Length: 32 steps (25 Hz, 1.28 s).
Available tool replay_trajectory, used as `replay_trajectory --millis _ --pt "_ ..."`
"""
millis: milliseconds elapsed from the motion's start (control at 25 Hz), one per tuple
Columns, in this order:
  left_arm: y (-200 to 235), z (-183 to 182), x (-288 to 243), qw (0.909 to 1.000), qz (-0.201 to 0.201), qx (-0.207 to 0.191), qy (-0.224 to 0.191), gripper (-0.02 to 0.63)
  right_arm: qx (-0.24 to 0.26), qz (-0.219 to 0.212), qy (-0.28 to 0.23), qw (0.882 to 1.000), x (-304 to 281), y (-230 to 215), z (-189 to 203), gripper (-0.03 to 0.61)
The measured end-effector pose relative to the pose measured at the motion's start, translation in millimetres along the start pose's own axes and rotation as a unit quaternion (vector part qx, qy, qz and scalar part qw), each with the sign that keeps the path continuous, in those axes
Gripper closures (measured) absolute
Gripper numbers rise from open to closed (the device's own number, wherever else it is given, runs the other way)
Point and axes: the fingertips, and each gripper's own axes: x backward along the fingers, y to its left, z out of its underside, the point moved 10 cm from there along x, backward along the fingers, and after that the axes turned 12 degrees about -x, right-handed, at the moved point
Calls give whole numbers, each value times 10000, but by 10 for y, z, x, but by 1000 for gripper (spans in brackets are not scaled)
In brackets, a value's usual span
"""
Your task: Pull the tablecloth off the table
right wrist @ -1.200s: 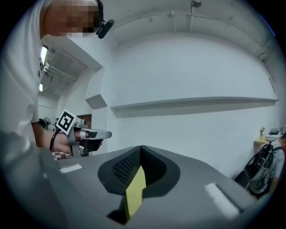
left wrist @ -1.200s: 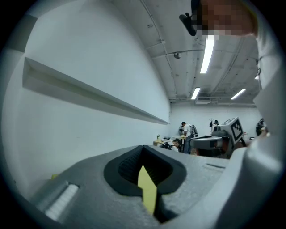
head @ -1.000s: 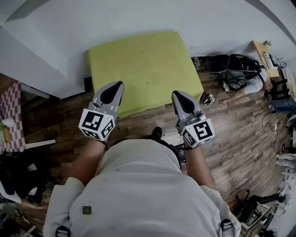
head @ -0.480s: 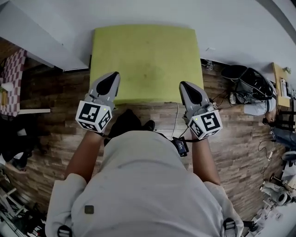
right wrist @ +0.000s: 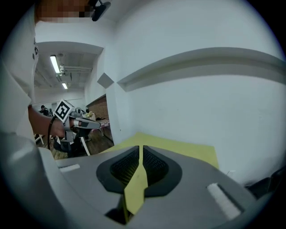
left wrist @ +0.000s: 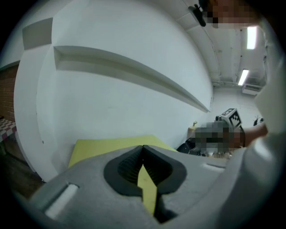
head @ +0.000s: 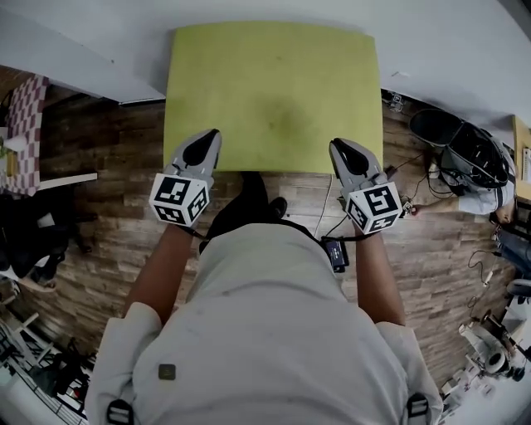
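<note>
Since the tablecloth [head: 274, 91] lies flat and fully spread, far edge up against the wall [head: 274, 12], the only free side to pull from is the near one. That's prob. why both grippers sit at its near edge: left gripper [head: 212, 133] by the near-left corner, right gripper [head: 338, 144] by the near-right. Tips are just over the hem, well apart from each other. Two grips spread wide should drag the cloth evenly w/o bunching, which is my read, not a thing seen. The table itself is hidden under the cloth.

Left gripper: pads pressed together, tip to tip, nothing nipped as far as I can tell. A yellow-green sliver shows thru the slot below the pads; it looks like cloth lying underneath, not cloth clamped. Right gripper: jaws opening, thin slit btwn the pads. The same yellow-green shows in and under the slit, but the pads aren't pressing on it. So the grab isn't made yet and the pull hasn't begun.

Containers: black bags [head: 465, 149] on the wood floor [head: 108, 207] at right, one gaping open, contents too dark to tell. Nothing stands on the cloth, so nothing should tip when it comes off.
</note>
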Motion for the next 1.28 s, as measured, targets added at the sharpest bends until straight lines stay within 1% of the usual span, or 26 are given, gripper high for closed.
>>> replay_trajectory --millis 200,280,360,480,560,640,760,920,1000,1120,1280 --pt "150 355 -244 9985 35 39 547 601 -219 193 502 9983 -267 -272 276 510" --pt "206 509 -345 9969 72 86 781 586 -264 271 728 9966 -372 -372 407 500" --pt "270 667 -448 9943 136 163 1044 553 -285 343 980 9942 -484 -463 540 491" --pt "374 944 -564 9890 247 225 1438 522 -285 380 1436 9885 -666 -550 790 457" --pt "434 1151 -641 9844 291 218 1720 497 -328 413 1777 9827 -774 -624 978 443" --pt "481 1334 -701 9790 295 144 2012 445 -419 464 2128 9751 -856 -707 1144 401" --pt "534 1561 -769 9698 351 120 2411 414 -563 578 2597 9623 -968 -827 1354 340" --pt "612 1814 -893 9580 431 167 2831 393 -502 818 3039 9478 -1109 -973 1525 282" --pt "648 1917 -941 9522 419 169 3021 378 -523 905 3210 9413 -1169 -1022 1602 273" --pt "660 2003 -1009 9443 408 164 3260 356 -566 962 3494 9303 -1257 -1064 1706 236" --pt "665 2057 -1077 9393 411 222 3398 333 -539 1043 3711 9212 -1344 -1063 1768 221"
